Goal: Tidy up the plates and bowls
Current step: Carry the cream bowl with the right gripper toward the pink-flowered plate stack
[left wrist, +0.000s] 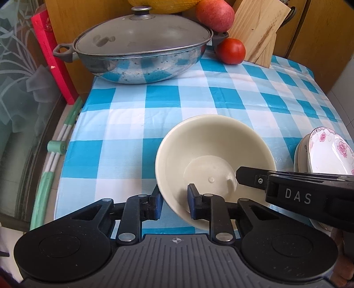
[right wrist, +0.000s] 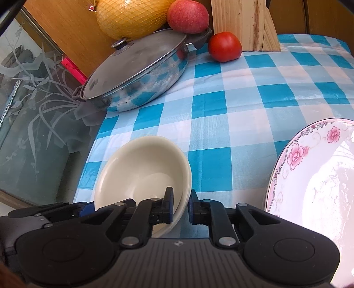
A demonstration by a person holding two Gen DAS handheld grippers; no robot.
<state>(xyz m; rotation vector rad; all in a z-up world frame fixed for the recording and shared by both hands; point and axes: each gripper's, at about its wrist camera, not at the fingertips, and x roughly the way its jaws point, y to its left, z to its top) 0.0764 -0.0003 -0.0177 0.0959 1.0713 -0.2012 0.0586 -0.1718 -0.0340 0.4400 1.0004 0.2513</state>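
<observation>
Two grippers pinch the same cream bowl (left wrist: 212, 159), which sits on the blue-and-white checked cloth (left wrist: 199, 99) covering the tabletop. Seen from its own camera, the left gripper (left wrist: 173, 201) has its blue pads on either side of the bowl's near wall, one outside and one inside, pressed onto the rim. The right gripper (right wrist: 180, 207) clamps the bowl's right-hand rim the same way, its left finger inside the bowl and its right finger outside; in the left wrist view its black body comes in from the right, lettered DAS. In the right wrist view the rim looks doubled at the edge, as though two bowls were nested, but this cannot be told for sure. Just to the right of the bowl is a white plate with pink flowers (right wrist: 314, 177), which in the left wrist view lies on top of another dish. At the far side of the tabletop stand a lidded steel pan (left wrist: 137, 55), a red tomato (left wrist: 231, 51), an apple (left wrist: 214, 14), a netted yellow fruit (right wrist: 130, 17) and a wooden block (left wrist: 258, 31).
</observation>
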